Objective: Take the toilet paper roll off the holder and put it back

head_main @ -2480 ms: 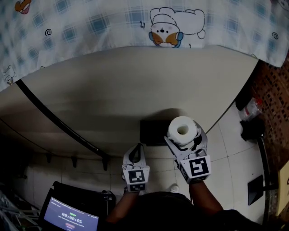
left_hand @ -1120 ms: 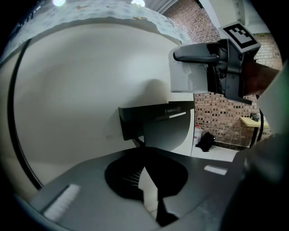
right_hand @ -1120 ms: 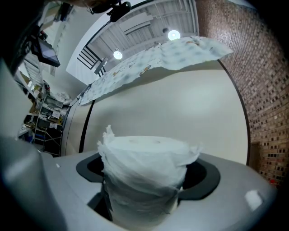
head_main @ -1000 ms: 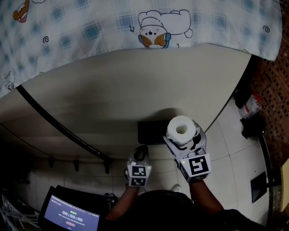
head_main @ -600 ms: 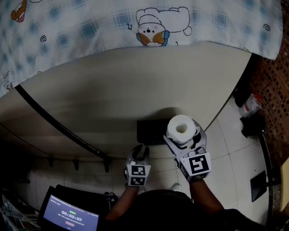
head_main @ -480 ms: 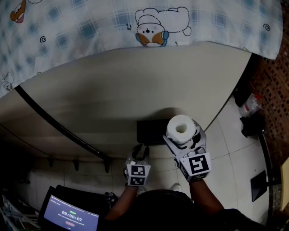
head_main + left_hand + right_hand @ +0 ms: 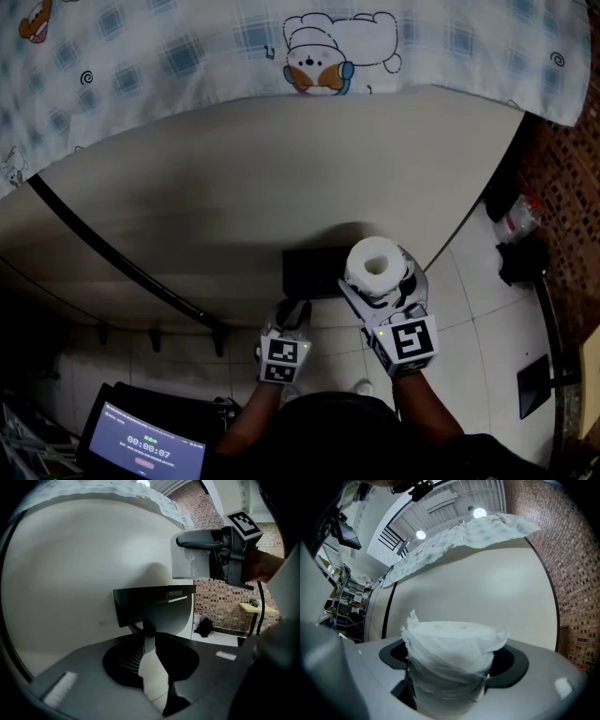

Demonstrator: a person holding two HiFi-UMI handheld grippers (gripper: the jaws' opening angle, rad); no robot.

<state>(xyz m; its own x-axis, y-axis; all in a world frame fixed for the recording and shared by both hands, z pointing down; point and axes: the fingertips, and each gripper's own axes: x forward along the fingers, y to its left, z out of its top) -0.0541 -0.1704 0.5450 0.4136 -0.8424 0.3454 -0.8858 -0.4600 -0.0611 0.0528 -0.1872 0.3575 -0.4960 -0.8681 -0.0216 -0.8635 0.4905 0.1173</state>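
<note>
Roll [image 7: 375,266], one, clamped by right hand-held gripper [image 7: 383,285]; left hand-held gripper [image 7: 292,313] parted, empty.

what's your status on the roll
Right gripper shut on toilet paper roll, off the holder. Left gripper open, empty. Nothing in the way.

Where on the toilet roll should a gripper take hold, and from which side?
Grip the roll across its curved side, coming in level, as the right gripper does. It stands upright, core hole up; a side grip likely leaves the hole free for the holder.
</note>
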